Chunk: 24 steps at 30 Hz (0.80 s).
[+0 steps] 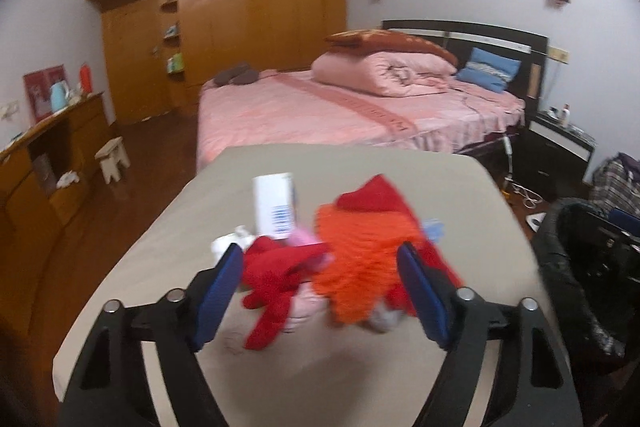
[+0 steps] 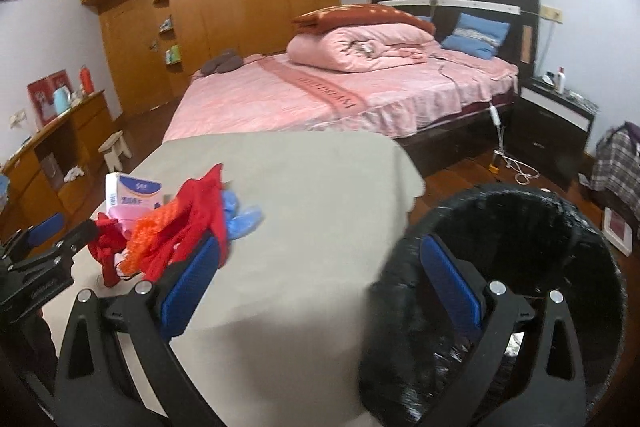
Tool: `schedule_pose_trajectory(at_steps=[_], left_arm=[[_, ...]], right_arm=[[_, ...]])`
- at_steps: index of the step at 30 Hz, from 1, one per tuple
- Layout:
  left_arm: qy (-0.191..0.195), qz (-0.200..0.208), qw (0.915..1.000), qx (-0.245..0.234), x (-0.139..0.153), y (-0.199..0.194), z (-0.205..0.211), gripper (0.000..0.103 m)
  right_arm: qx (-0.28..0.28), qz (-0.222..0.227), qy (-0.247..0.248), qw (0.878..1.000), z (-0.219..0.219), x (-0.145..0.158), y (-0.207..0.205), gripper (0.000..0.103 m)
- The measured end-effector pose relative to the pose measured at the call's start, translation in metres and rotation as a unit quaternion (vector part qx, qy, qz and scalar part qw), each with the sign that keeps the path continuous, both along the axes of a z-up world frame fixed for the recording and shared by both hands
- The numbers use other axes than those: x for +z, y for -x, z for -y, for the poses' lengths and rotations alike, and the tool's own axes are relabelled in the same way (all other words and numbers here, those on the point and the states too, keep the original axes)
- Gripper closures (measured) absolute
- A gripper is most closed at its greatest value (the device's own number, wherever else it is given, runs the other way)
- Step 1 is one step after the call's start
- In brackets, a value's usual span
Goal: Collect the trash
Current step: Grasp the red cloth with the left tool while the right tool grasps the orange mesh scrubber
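A pile of trash lies on the beige table (image 1: 168, 267): an orange net (image 1: 356, 259), red scraps (image 1: 272, 283), pink pieces (image 1: 304, 239), a white crumpled bit (image 1: 230, 243), a blue piece (image 2: 242, 213) and a white tissue pack (image 1: 276, 203). My left gripper (image 1: 320, 291) is open, its blue pads either side of the pile, just above it. My right gripper (image 2: 320, 275) is open and empty, over the table's right edge, its right finger above the black-lined trash bin (image 2: 560, 227). The pile (image 2: 176, 235) and left gripper (image 2: 44, 251) show at left in the right wrist view.
The bin (image 1: 576, 267) stands by the table's right side. A pink bed (image 2: 340, 95) lies beyond the table. A wooden wardrobe (image 2: 224, 7), a dresser (image 2: 48, 163) and a small stool (image 2: 116, 149) are at the left. A dark nightstand (image 2: 552, 123) is at the right.
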<state>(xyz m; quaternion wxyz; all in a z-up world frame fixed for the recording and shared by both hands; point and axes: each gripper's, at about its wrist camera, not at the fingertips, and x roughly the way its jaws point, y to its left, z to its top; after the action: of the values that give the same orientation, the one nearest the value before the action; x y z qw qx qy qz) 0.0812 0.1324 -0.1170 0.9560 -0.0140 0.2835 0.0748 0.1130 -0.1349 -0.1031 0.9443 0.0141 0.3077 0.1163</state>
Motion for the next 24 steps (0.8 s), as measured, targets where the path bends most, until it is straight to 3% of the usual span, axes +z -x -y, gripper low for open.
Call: schedule_pose_trajectory(at_steps=[8,10,13,16,24], left_arm=[[0.018,-0.026,0.9995,0.009,-0.023,-0.013,-0.027,0.052],[0.028,-0.031,0.9991,0.000,-0.028,-0.014,-0.030,0.071],[0.038,-0.033,0.9986,-0.015,-0.033,-0.016,-0.033,0.090],[0.044,-0.032,0.9983,-0.021,-0.033,-0.013,-0.032,0.098],[0.054,-0.009,0.9985,-0.003,-0.012,0.020,-0.040,0.098]], right_arm=[[0.026,-0.006,0.014,1.000,-0.030,-0.006,-0.002,0.006],[0.032,-0.010,0.016,0.999,-0.035,-0.009,-0.001,0.006],[0.042,-0.016,0.018,0.999,-0.044,-0.012,-0.002,0.006],[0.051,-0.016,0.020,0.998,-0.051,-0.012,0.001,0.006],[0.068,-0.015,0.014,0.997,-0.064,-0.012,0.004,0.006]])
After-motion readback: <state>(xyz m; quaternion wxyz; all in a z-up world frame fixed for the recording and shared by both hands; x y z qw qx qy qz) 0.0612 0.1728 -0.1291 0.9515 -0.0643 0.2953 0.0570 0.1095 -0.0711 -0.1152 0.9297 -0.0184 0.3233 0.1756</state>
